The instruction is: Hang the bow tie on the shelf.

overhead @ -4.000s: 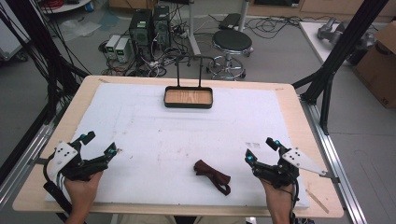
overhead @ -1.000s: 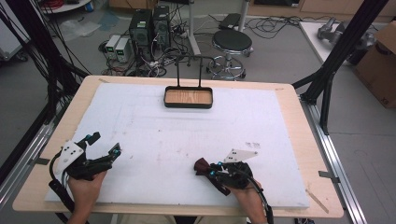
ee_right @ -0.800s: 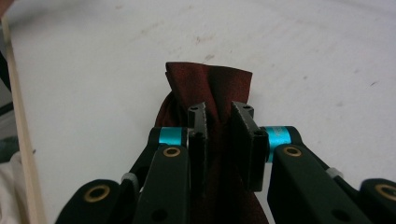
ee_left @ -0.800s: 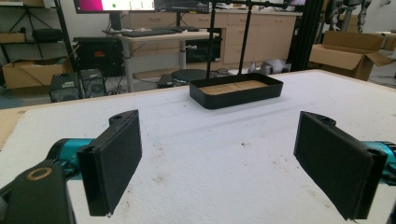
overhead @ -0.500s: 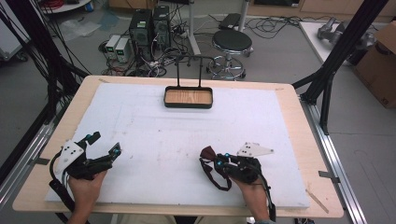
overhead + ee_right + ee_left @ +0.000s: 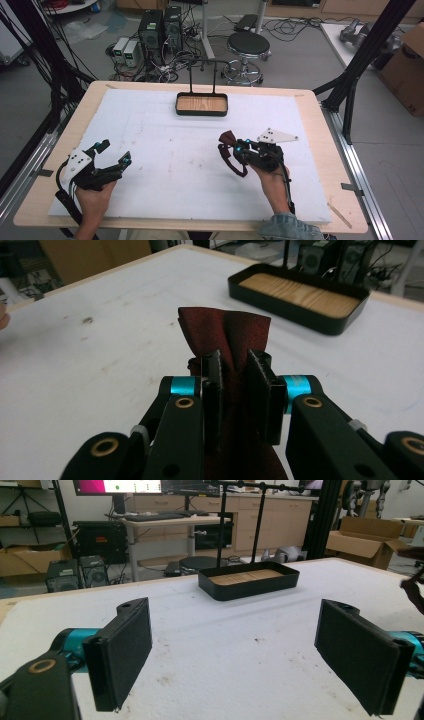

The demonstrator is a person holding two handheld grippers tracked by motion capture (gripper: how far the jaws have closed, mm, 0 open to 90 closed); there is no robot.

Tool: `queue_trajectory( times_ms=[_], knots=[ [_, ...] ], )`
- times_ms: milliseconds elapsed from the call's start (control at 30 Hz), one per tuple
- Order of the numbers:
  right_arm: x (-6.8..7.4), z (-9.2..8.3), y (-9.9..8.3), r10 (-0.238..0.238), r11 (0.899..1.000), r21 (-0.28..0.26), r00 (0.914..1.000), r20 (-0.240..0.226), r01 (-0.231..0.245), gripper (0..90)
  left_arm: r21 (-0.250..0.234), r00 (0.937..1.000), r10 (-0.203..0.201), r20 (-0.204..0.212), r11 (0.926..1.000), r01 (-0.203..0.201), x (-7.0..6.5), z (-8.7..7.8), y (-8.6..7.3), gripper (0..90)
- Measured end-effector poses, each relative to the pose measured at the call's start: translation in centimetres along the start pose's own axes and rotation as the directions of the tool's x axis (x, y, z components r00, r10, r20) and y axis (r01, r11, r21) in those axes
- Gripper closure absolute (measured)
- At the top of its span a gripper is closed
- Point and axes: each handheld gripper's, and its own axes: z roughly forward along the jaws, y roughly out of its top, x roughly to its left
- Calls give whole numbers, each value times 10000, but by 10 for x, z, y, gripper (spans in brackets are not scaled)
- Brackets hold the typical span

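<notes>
While the left gripper (image 6: 111, 154) rests near the table's (image 6: 305, 107) front left corner with its jaws spread wide and nothing between them, the right gripper (image 6: 228, 148) pinches a dark red cloth strip (image 6: 231, 157) right of centre, lifted off the white mat (image 6: 165, 145). Well beyond, a black tray (image 6: 202, 104) sits at the far edge.

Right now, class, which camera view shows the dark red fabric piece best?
The right gripper view: the dark red fabric piece sits close up, pinched between the right gripper jaws. The high view shows it small, dangling from that gripper. In the left gripper view, only a dark sliver at the right edge, unclear.
</notes>
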Motion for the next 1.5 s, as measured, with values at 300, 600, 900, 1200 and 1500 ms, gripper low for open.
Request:
queue_trajectory(
  times_ms=[300, 600, 900, 1200, 1500],
  knots=[
    [-16, 13, 40, 51, 9989, -472, 9979, 650, -20, 772, -15, 10000, -13, 40, 10000, 13, 1, 1, 0, 156],
    [-32, 24, 72, 147, 9960, -891, 9923, 1233, -37, 772, -24, 10000, -21, 53, 10000, 21, 1, 2, -1, 156],
    [-48, 31, 95, 420, 9889, -1479, 9809, 1900, -137, 772, -56, 9999, -96, 82, 9999, 96, 2, 5, -1, 155],
    [-62, 48, 118, 712, 9854, -1674, 9657, 2497, -294, 772, -38, 10000, -66, 71, 10000, 66, 3, 5, -1, 156],
    [-75, 68, 130, 823, 9844, -1727, 9558, 2823, -338, 772, -70, 9999, -87, 101, 9999, 88, 4, 4, -2, 156]
  ],
)
